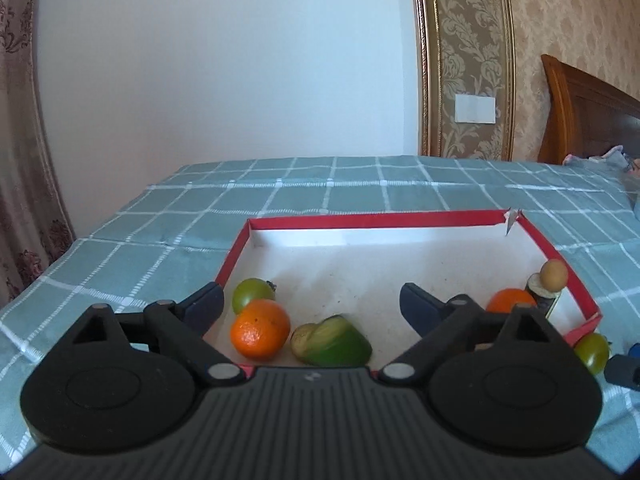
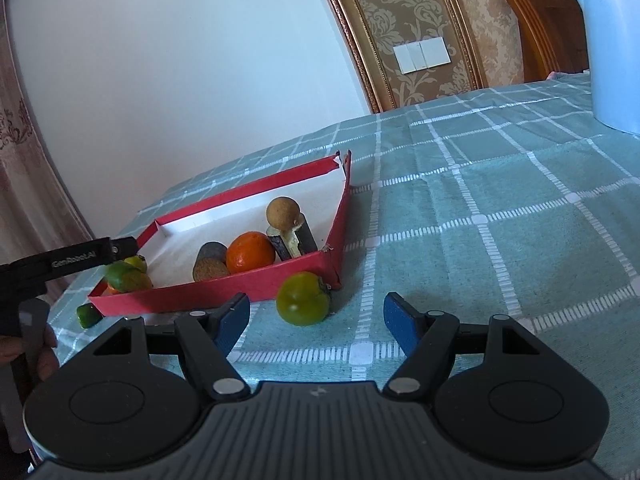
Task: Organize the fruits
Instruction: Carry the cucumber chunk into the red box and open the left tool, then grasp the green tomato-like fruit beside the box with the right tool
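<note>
Right gripper (image 2: 316, 322) open; kettle (image 2: 608, 44) right view only.

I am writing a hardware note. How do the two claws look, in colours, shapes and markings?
The left claw and right claw look alike: a black ribbed body, two round black discs, angled black links with silver rivets, and dark blue pads on the fingers. Seen from the right wrist camera, the left one bears white "GenRobot.AI" lettering on its side.

Red-rimmed white tray (image 1: 376, 219), orange mandarin (image 1: 260, 330), green tomato (image 2: 303, 298), teal-and-white checked tablecloth (image 2: 500, 208)
</note>
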Motion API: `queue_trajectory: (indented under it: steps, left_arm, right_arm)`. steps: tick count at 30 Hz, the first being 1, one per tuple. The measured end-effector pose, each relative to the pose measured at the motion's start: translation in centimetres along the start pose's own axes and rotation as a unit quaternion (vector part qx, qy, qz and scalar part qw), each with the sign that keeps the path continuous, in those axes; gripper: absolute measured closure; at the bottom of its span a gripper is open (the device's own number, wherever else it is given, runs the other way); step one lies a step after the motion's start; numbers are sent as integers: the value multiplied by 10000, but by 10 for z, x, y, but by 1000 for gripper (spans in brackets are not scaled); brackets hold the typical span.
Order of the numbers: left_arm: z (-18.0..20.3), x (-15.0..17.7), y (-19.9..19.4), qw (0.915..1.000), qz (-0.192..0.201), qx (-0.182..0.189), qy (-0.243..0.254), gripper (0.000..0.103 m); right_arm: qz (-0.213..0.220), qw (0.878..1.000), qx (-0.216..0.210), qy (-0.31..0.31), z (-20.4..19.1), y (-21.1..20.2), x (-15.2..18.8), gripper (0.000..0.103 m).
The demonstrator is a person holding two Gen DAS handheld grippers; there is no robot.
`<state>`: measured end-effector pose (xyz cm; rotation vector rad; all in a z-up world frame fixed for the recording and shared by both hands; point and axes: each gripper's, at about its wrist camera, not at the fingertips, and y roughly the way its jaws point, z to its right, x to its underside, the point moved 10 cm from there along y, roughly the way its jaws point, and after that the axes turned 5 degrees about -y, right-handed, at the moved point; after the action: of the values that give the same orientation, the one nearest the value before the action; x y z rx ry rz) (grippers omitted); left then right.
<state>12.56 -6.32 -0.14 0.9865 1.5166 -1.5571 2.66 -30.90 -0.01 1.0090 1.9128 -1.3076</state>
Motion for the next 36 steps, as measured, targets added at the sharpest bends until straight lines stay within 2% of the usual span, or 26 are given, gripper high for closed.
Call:
queue_trajectory:
  steps: [4,9,13,18,23,25,30,34,36]
  left_arm:
    - [-10,6,-12,9999,96,-54,129,8]
    - [-42,16,-34,9997,219,21,-61,5]
    - [-67,29,-44,9996,153,-197,-114,4]
    - [-83,44,-45,9992,-67,-261,-300,2]
    - [-82,58,-42,9993,-218,-241,-204,0]
    - [-81,66,-38,9988,-393,-217,-193,0]
    - [-83,74,-28,9970,-711,-172,-266,0]
    - [-87,77,-26,9959,-790,-151,-410,0]
    - [-88,78,-25,9952,-864,-147,-433,0]
  right_arm:
    - [9,10000,-29,13,0,0,-1,29]
    - [24,10000,-17,0,0,0,-1,26]
    - [13,10000,7,-5,0,0,-1,26]
    - [-97,9997,72,-197,-5,3,0,26]
    - [-192,9971,298,-671,-17,7,-2,26]
    - [-282,9961,335,-772,-21,11,-3,26]
    - [-392,9926,433,-1065,-31,21,-6,26]
    - [-435,9895,509,-1283,-35,28,-7,26]
    - [-554,9886,541,-1290,-35,34,-5,30]
